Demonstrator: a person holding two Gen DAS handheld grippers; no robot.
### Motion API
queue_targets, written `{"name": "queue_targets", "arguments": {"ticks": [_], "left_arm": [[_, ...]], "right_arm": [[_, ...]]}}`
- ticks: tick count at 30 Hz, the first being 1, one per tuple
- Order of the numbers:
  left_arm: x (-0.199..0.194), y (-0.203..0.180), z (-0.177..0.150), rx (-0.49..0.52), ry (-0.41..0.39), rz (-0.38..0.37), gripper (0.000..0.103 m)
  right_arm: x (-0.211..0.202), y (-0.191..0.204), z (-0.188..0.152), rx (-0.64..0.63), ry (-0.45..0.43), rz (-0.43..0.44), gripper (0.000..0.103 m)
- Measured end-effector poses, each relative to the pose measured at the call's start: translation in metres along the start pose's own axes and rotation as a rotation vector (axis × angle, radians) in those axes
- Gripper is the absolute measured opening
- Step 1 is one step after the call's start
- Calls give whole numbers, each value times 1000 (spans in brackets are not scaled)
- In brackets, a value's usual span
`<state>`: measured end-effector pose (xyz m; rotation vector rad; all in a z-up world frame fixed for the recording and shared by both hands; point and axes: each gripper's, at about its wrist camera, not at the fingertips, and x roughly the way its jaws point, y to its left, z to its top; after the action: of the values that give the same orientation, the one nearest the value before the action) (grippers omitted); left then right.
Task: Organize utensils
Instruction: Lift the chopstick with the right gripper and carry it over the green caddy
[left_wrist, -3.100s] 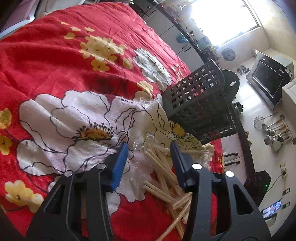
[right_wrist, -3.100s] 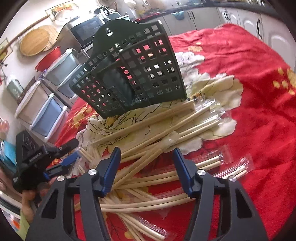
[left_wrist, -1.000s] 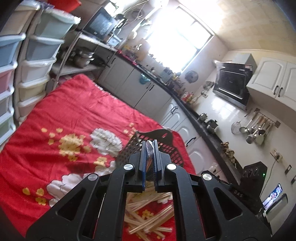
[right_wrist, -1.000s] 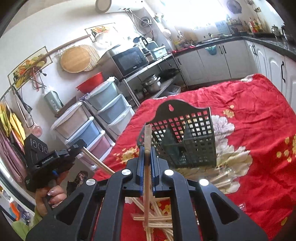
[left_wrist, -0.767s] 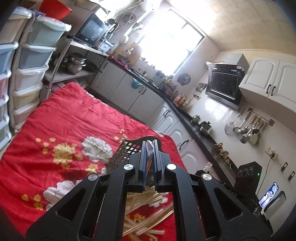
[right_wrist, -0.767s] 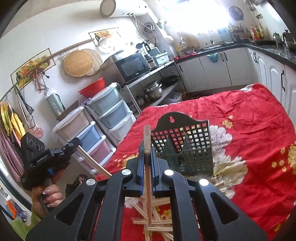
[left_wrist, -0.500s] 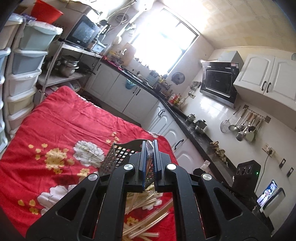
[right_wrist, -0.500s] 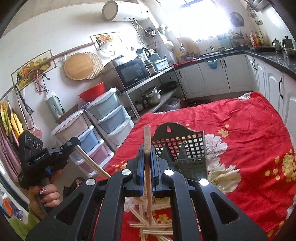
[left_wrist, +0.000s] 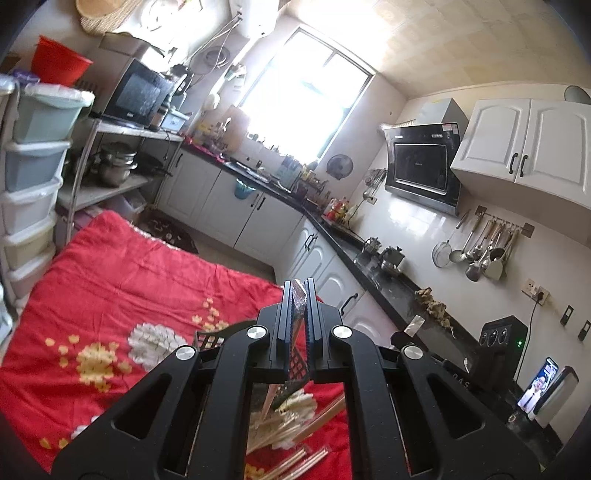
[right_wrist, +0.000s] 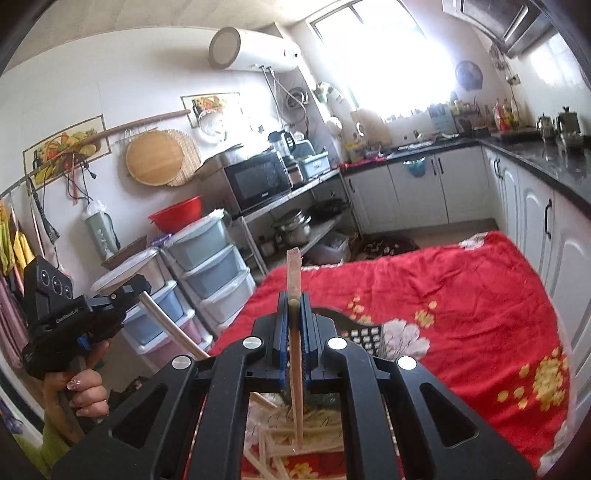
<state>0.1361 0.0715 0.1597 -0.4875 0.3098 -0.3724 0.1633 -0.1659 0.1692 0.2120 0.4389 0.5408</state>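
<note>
Kitchen, white cabinets (left_wrist: 524, 144), bright window (left_wrist: 306, 110), red floral cloth (left_wrist: 122, 280) over the table. Loose pile of wrapped chopsticks (right_wrist: 314, 434) on the cloth, low in both views, partly hidden behind the gripper frames. Black lattice utensil basket (right_wrist: 364, 338) sits on the cloth just behind the pile; only its top edge shows in the right view and bits of grid in the left view.

Right gripper (right_wrist: 294, 314): jaws narrow, clamped on one wrapped chopstick pair (right_wrist: 294, 280), which stands near upright, top end poking above the blue pads, lower end hanging down over the pile.

Left gripper (left_wrist: 299, 295): jaws narrow, pinching a crinkled clear wrapper end (left_wrist: 298, 301); in the right view this gripper holds a long pale stick (right_wrist: 170, 332) that slants down toward the table. Person's hand (right_wrist: 81, 391) grips its black handle, at the left edge of the right view.

Both grippers are raised above the table, pointing across the room.

Background: stacked plastic drawers (right_wrist: 214, 269), red basin (right_wrist: 175, 218), microwave (right_wrist: 258, 181) on a metal rack, round wooden board (right_wrist: 155, 157) on the wall, wall oven (left_wrist: 421, 166), hanging ladles (left_wrist: 476, 247), phone (left_wrist: 539, 387) on the black counter.
</note>
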Motion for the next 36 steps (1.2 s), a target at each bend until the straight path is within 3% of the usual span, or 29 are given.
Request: {"name": "queue_targets", "arguments": {"ticks": [11, 21, 36], "left_arm": [[7, -10, 27, 31, -65, 20, 3], [24, -3, 41, 41, -116, 88, 3], [64, 13, 24, 88, -116, 153, 3]], "right_arm": [[-1, -3, 34, -18, -103, -39, 6], [9, -13, 57, -38, -207, -100, 6], [52, -41, 22, -6, -199, -179, 6]]}}
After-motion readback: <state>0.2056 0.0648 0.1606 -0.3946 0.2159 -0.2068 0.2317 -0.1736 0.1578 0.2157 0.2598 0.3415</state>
